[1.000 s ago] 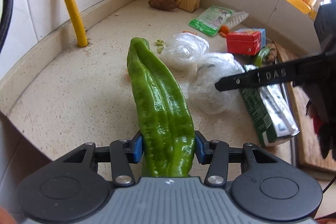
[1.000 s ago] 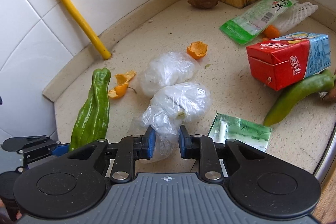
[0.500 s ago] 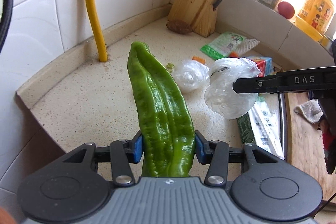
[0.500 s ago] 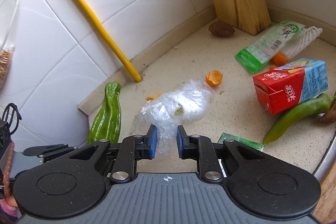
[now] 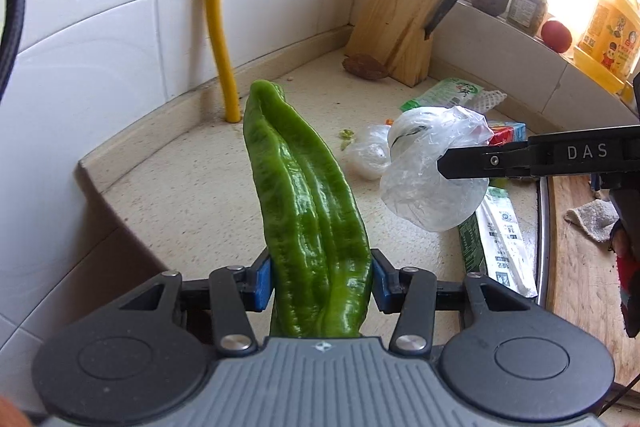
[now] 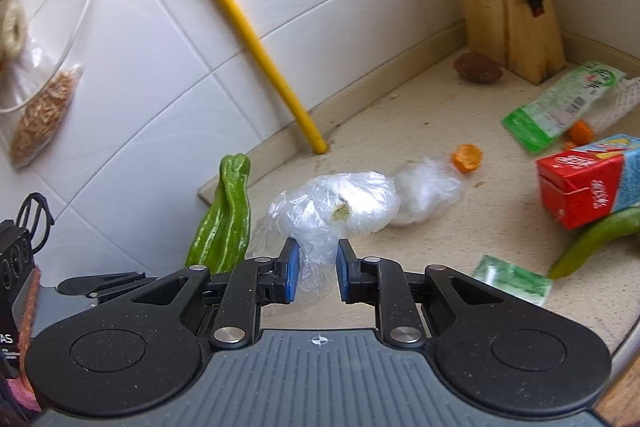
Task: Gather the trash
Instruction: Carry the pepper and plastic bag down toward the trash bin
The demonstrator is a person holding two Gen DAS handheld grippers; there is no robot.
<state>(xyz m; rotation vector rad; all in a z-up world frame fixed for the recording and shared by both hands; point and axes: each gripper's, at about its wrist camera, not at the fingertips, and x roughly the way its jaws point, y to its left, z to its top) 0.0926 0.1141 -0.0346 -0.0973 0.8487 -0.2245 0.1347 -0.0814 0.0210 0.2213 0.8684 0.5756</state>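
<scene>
The right hand-held gripper [image 6: 317,269], clenched on the crumpled clear plastic bag [image 6: 340,211], has lifted it off the speckled beige worktop [image 6: 400,131]; the left hand-held gripper [image 5: 320,287] still grips the long green pepper [image 5: 304,223], pointing toward twelve o'clock. Bin next, probably.

Green pepper [image 5: 308,227] between left fingers [image 5: 263,281].

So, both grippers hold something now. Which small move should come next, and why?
Probably carry both loads away toward a bin, which is not in view. The right gripper pinches the clear plastic bag clear of the counter, and the left gripper clamps the green pepper, so neither can pick up more.
</scene>
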